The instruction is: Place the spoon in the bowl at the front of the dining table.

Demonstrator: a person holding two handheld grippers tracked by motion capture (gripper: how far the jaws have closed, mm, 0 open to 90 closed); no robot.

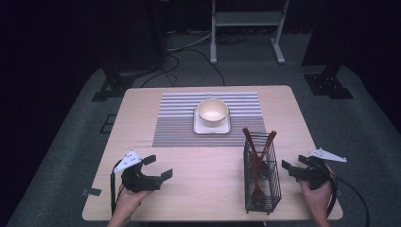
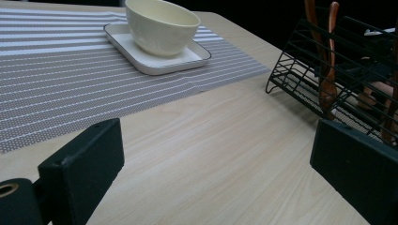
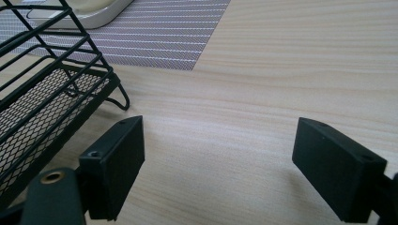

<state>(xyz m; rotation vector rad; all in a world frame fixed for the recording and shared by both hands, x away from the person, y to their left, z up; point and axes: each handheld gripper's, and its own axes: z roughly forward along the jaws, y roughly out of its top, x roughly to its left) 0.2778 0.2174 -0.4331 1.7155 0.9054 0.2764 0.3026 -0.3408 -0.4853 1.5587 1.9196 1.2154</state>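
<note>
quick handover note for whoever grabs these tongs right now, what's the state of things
Left tongs: open, holding nothing, above the bare table near its front left.
Right tongs: open, holding nothing, just right of the wire basket.
The wire basket stands at the front right with brown wooden utensils upright in it. The cream bowl sits on a white square tray on the striped mat at the far middle.
Done: nothing visibly moved yet.
Left: probably pick a utensil from the basket and bring it to the bowl.
</note>
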